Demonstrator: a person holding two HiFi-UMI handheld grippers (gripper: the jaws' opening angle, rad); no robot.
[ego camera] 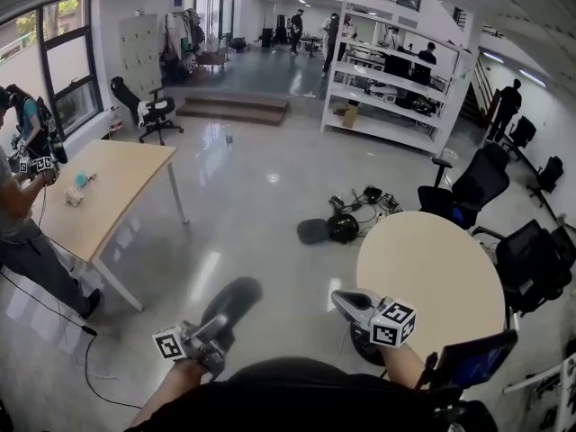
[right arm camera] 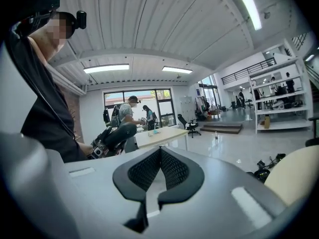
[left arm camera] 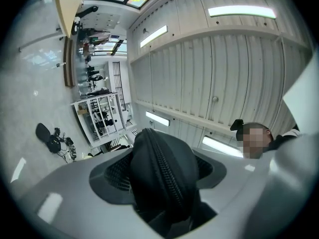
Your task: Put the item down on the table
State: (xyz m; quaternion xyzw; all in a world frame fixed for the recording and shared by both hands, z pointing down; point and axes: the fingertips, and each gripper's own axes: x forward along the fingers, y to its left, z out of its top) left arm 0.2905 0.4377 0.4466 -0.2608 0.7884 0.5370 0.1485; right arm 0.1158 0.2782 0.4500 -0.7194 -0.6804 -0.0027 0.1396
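Black zippered pouch (ego camera: 238,297) hangs in the air above the glossy floor (ego camera: 261,196), at about seven o'clock in the head view, on no counter. The left tongs (ego camera: 216,331) hold it. In the left gripper view the jaws stand partly apart with their dark pads pressed on either side of the pouch, whose zipper runs up the middle between them. The right tongs (ego camera: 340,298) sit at about five o'clock, closed tip to tip with nothing between the pads, just beside the near edge of the round pale counter (ego camera: 432,277). That counter fills the four o'clock area, well apart from the pouch. A rectangular wooden counter (ego camera: 117,187) stands at nine o'clock with a few small things on it, and another person (ego camera: 22,232) stands at its far left edge. Black office chairs (ego camera: 472,187) stand behind the round counter, at about three o'clock.
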